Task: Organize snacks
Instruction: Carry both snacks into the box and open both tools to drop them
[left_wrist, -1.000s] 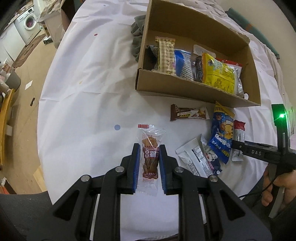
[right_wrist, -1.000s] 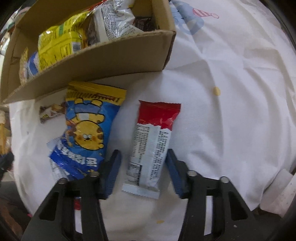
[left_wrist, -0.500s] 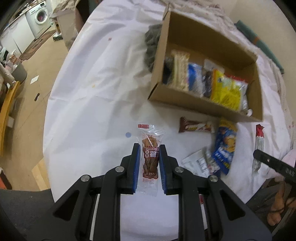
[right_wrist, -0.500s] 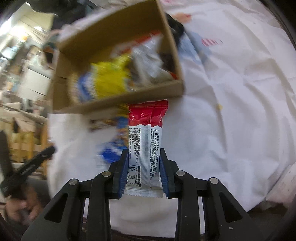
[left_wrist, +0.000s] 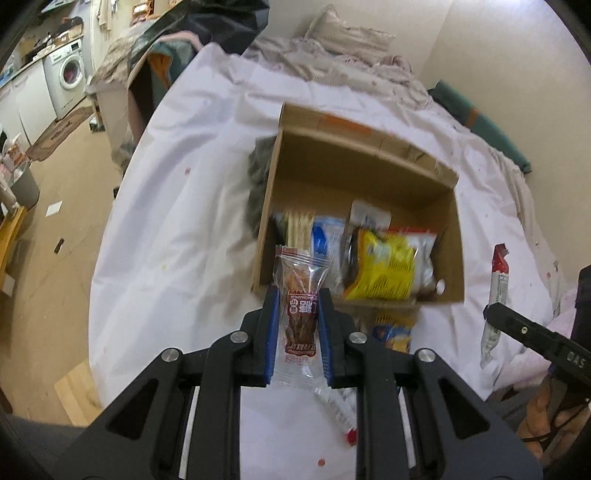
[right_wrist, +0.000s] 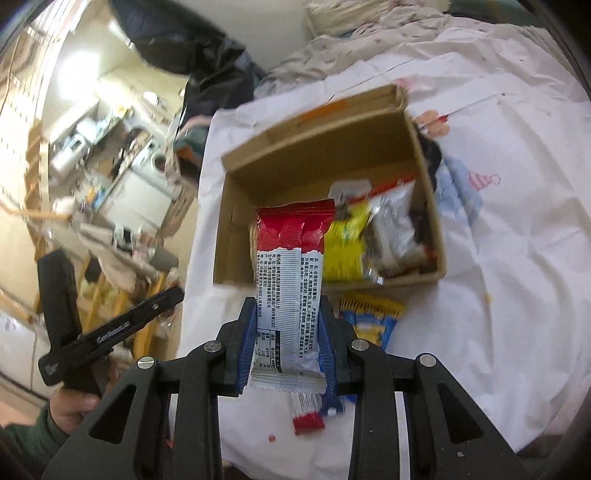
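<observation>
My left gripper (left_wrist: 297, 314) is shut on a clear packet with a brown snack (left_wrist: 301, 314) and holds it in the air in front of the cardboard box's (left_wrist: 266, 229) near left corner. My right gripper (right_wrist: 286, 325) is shut on a red and white bar packet (right_wrist: 288, 280), lifted before the box (right_wrist: 225, 229); the packet also shows in the left wrist view (left_wrist: 495, 306). The box holds several snacks, among them a yellow bag (left_wrist: 380, 269).
A blue and yellow packet (right_wrist: 369, 321) and a red and white sachet (right_wrist: 306, 413) lie on the white tablecloth (left_wrist: 177, 229) in front of the box. A grey cloth (left_wrist: 258, 177) lies at the box's left side. The table edge and the floor are at left.
Both grippers have risen and moved toward the box with their packets. The right gripper closed on the red and white packet a second ago.
</observation>
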